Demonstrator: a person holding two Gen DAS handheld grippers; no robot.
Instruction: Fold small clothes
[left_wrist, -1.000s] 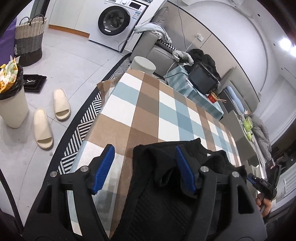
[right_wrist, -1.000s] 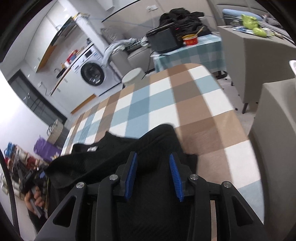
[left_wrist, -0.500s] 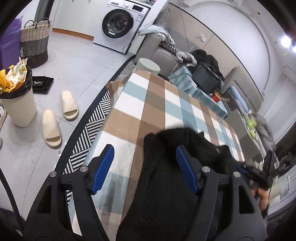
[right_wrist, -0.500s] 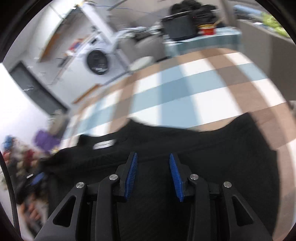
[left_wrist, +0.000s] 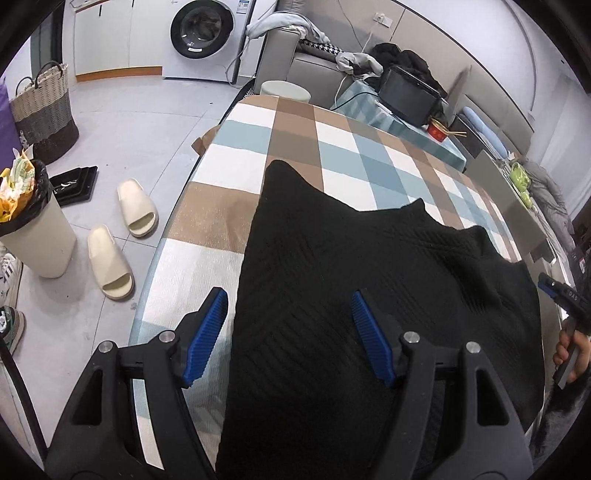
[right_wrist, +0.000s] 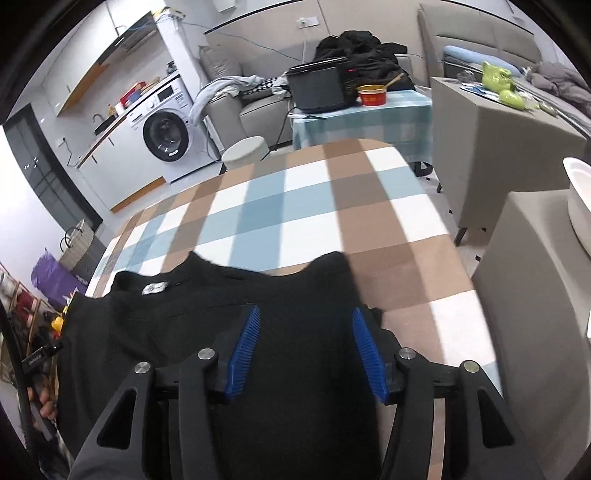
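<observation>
A black knitted top (left_wrist: 369, 280) lies spread on the table with the brown, blue and white checked cloth (left_wrist: 280, 147). It sits at the near end of the table, right under both grippers. Its long way runs across the table from one side to the other, and two pointed corners stick out toward the far end.

The left gripper (left_wrist: 288, 332) is let go and wide. One blue pad hangs over the top and the other hangs over the bare cloth, so the left edge of the top lies between them. Nothing is pinched.

The right gripper (right_wrist: 304, 347) is opening now. The top lies under and between its blue pads, but they do not seem to squeeze it. The right edge of the top is just past its right pad.

Each gripper is close to its own side edge, so I think either one could grab first.

On the floor, a white bin with a black bag (left_wrist: 33, 236) is stuffed with rubbish. A woven basket (left_wrist: 44, 110) stands farther off; I cannot see inside it
</observation>
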